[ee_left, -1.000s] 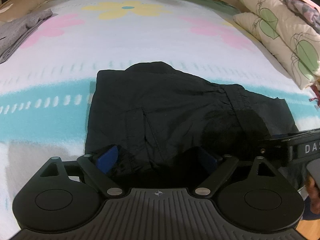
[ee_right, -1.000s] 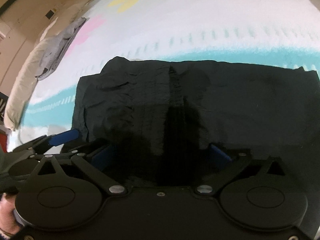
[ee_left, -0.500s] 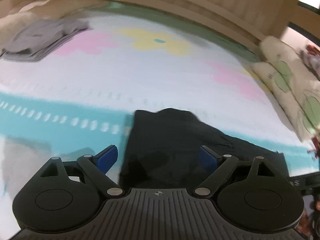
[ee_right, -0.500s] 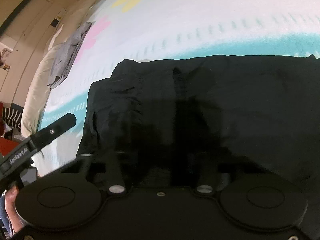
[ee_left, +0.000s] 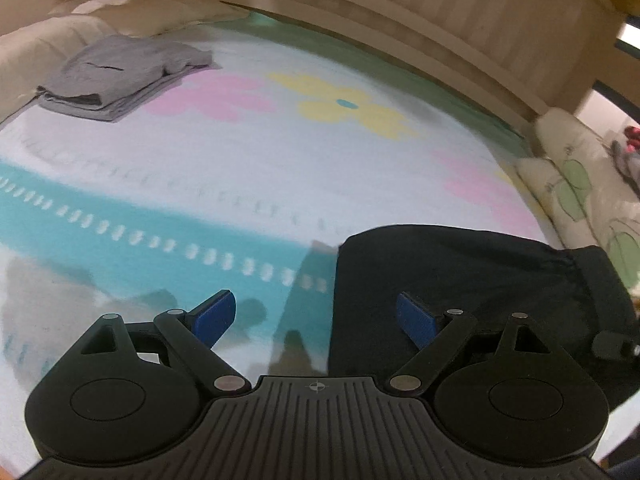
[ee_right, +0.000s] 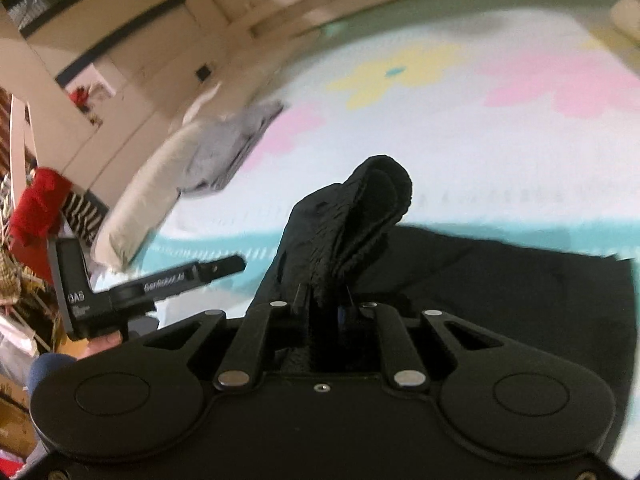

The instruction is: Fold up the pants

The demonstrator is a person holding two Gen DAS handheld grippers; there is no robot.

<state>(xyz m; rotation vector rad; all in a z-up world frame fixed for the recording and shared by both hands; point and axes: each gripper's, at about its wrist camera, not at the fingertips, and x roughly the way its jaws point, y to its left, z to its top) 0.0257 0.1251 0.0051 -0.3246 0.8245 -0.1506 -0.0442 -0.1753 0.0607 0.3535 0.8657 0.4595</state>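
Note:
The black pants point(ee_left: 460, 280) lie folded on the flowered bedspread point(ee_left: 280, 152), at the lower right of the left wrist view. My left gripper point(ee_left: 316, 316) is open and empty, to the left of the pants, its right finger over their left edge. My right gripper point(ee_right: 324, 304) is shut on a bunched fold of the black pants point(ee_right: 348, 220) and lifts it above the rest of the garment point(ee_right: 500, 280). The left gripper's body point(ee_right: 160, 284) shows at the left of the right wrist view.
Folded grey clothes point(ee_left: 120, 72) lie at the far left of the bed, next to a pale pillow point(ee_right: 136, 208). Leaf-print pillows point(ee_left: 580, 192) line the right edge. A wooden headboard point(ee_left: 400, 20) runs along the far side. Clutter and a red cloth point(ee_right: 36, 204) stand beside the bed.
My right gripper has shut on the pants' near edge and lifted a fold. My left gripper has let go, stayed open and swung left off the pants.

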